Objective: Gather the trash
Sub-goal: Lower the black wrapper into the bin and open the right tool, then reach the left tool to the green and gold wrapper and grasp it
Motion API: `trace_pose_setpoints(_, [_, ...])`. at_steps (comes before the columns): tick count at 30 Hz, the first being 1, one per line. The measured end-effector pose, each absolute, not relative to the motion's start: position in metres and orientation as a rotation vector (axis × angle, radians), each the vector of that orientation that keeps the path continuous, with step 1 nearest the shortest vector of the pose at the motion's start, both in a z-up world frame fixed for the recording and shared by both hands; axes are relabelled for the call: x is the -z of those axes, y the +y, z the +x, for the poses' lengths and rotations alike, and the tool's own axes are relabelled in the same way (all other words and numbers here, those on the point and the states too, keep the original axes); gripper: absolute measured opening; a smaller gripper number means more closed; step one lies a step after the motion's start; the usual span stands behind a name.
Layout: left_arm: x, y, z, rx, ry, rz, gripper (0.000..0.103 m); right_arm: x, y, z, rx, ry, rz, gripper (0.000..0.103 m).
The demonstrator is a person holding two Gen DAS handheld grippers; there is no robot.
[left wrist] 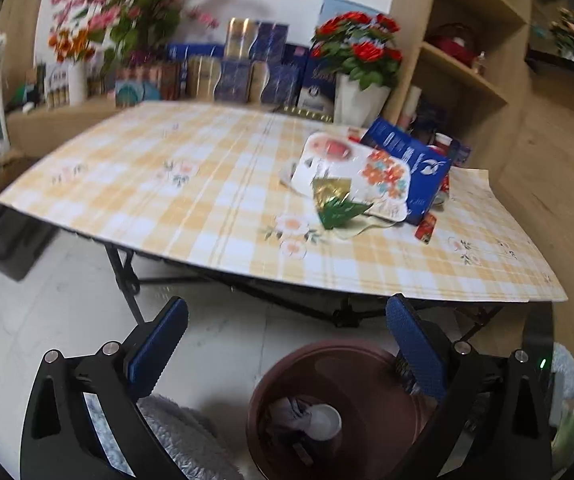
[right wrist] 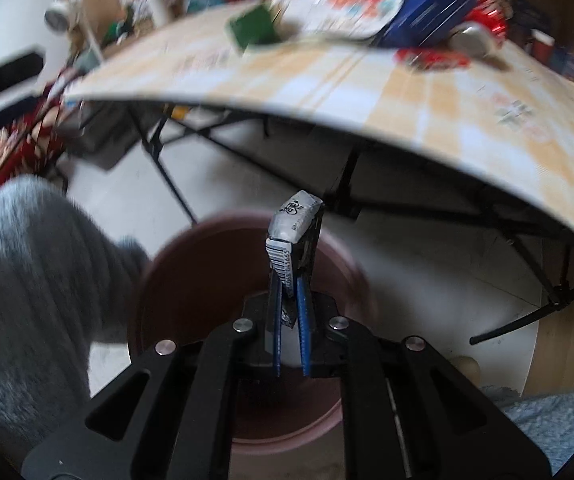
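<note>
The right gripper, low in the centre of its own frame, is clamped on a crumpled silver-white wrapper printed with a barcode; the wrapper sticks up past the fingertips, its long axis running along the fingers. Directly behind and below it in that view sits the open mouth of the brown bin, so the drop looks nearly lined up: the wrapper hangs over the bin's rim area rather than beside it, though blur makes the exact overlap hard to judge.

The left gripper is released, its blue pads spread wide with nothing between them. In its frame the bin appears at the bottom centre, a white cup and pale scraps already inside.

More rubbish waits on the folding table, covered in a yellow checked cloth: right of centre in the left view lie a blue carton, a flowered tray, a green-and-gold foil scrap and a small red packet. The open left claw, pointing toward that pile, seems the better placed for the next pick.

The floor is pale tile; shelves, boxes and potted flowers line the back wall. A grey fleece sleeve fills the left side of the right view.
</note>
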State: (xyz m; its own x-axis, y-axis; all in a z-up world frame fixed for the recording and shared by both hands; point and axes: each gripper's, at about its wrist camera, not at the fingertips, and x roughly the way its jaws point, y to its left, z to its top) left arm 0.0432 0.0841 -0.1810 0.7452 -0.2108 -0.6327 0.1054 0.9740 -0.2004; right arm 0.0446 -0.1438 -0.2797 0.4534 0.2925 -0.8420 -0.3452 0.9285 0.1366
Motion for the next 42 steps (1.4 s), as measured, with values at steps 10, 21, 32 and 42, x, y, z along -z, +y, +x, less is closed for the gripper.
trace_pose_setpoints(10, [0.188,0.088,0.046,0.168,0.725,-0.166,0.097,0.286,-0.142,0.037,-0.388,1.061,-0.101,0.086])
trace_pose_setpoints(21, [0.189,0.093,0.049,0.145,0.731,-0.181,0.097,0.253,-0.176,0.044,-0.203,0.89,-0.012,0.097])
trace_pose_setpoints(32, [0.19,0.083,0.051,0.159,0.735,-0.146,0.097,0.232,-0.195,0.043,-0.052,0.76,-0.004,0.097])
trace_pose_setpoints(42, [0.186,0.078,0.055,0.159,0.723,-0.137,0.097,0.215,-0.212,0.041,-0.008,0.678,0.109,0.097])
